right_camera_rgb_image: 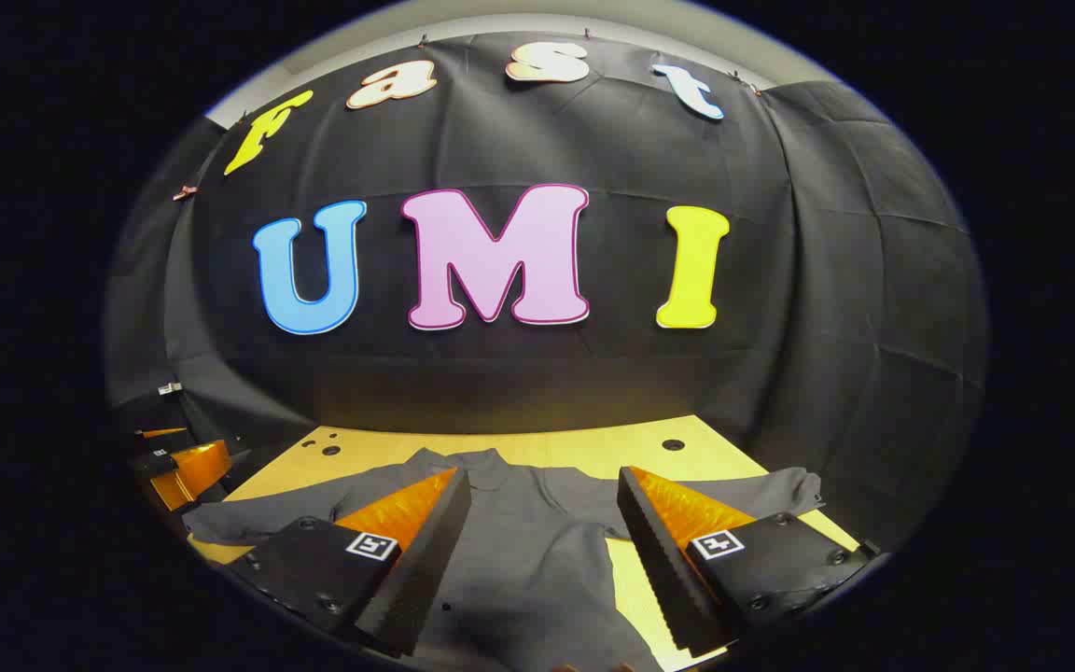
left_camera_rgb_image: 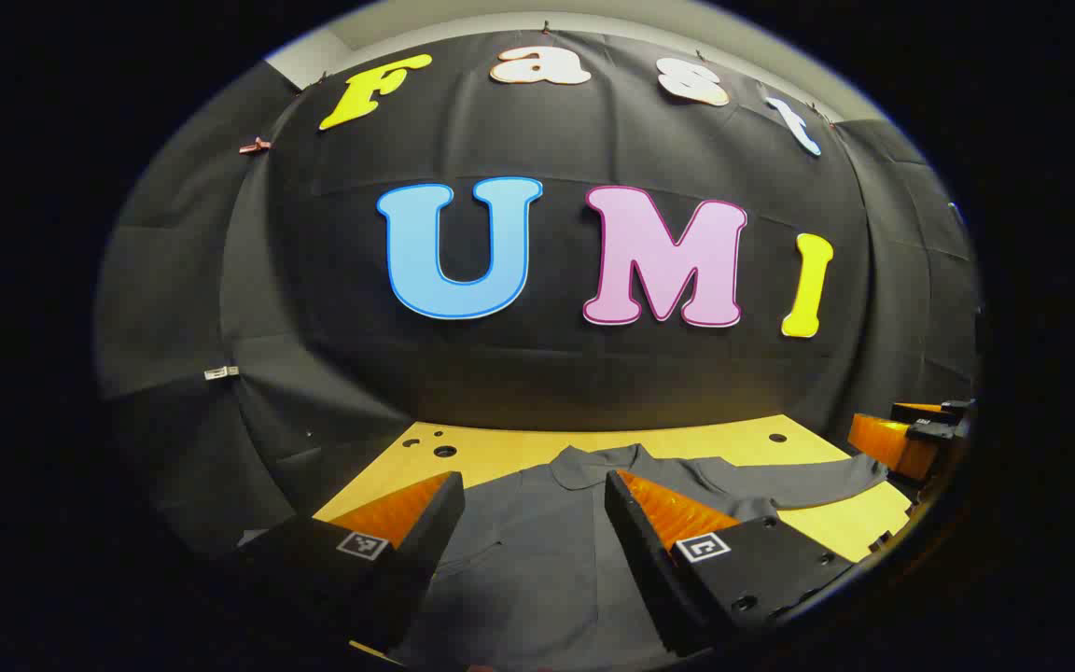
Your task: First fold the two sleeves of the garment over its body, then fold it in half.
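- Grey cloth is what catches the eye: a dark grey garment (left_camera_rgb_image: 537,532) lies flat on the yellow table (left_camera_rgb_image: 500,448), collar (left_camera_rgb_image: 589,462) toward the far wall, body running toward the near edge.
- From the left gripper view, the left gripper (left_camera_rgb_image: 534,509) hangs above the shirt's body with its jaws spread wide, nothing between them; grey fabric shows in the gap, and I cannot tell whether the tips touch it.
- One sleeve (left_camera_rgb_image: 808,481) stretches out flat to the right of that gripper, reaching toward the table's right side, unfolded.
- At the far right of that view the other gripper (left_camera_rgb_image: 911,434) shows small and partly cut off, just beyond the sleeve's end.
- From the right gripper view, the right gripper (right_camera_rgb_image: 544,504) also stands wide open and empty, over the garment (right_camera_rgb_image: 528,551) below the collar (right_camera_rgb_image: 486,462).
- Its right finger sits over bare table beside the shirt's side seam; its left finger is over the cloth.
- Both sleeves lie spread there: one (right_camera_rgb_image: 785,490) to the right, one (right_camera_rgb_image: 248,518) to the left, each flat on the tabletop.
- The left gripper (right_camera_rgb_image: 174,467) appears at the left edge of that view, near the left sleeve's end.
- No bins or trays are on the table (right_camera_rgb_image: 593,453); its yellow top has a few dark round holes (right_camera_rgb_image: 673,444) toward the far edge.
- Black cloth (right_camera_rgb_image: 827,280) walls the booth behind and at both sides, creased in places.
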`<state>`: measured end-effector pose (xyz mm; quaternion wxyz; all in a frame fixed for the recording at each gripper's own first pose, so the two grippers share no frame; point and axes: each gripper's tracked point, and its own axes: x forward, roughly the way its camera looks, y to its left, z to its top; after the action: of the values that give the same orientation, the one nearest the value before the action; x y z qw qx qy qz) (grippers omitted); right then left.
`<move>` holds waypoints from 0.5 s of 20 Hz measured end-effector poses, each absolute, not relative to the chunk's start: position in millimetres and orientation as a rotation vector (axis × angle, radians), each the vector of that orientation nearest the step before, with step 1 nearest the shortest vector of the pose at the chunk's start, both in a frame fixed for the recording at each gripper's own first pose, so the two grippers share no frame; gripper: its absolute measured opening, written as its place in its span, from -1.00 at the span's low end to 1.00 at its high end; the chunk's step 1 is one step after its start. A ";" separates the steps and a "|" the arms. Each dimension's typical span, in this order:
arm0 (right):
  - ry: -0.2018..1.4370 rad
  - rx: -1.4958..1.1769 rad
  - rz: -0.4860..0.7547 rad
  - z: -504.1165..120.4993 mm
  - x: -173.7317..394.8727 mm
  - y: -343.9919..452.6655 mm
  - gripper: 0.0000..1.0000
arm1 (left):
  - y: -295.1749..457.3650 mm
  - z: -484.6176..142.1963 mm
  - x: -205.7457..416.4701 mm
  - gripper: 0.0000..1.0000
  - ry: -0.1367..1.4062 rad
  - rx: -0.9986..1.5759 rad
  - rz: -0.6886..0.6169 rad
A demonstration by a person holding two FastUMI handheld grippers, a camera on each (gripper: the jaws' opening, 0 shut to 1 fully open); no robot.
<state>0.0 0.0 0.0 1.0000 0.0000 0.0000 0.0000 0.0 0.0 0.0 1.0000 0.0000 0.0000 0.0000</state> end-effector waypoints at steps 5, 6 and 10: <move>0.008 -0.001 0.010 -4.2 7.5 -3.9 0.95 | -8.9 -5.9 5.3 0.92 0.022 -0.001 -0.001; 0.011 0.001 0.010 -5.2 9.7 -5.6 0.95 | -10.0 -7.3 6.8 0.83 0.025 0.001 -0.001; 0.032 -0.001 0.004 -14.1 20.4 -11.0 0.95 | -10.0 -8.6 13.4 0.92 0.031 0.023 0.006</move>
<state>20.4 -11.0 -14.1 0.9999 -0.0007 0.0159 0.0018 13.4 -10.0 -8.6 0.9998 0.0117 0.0155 0.0032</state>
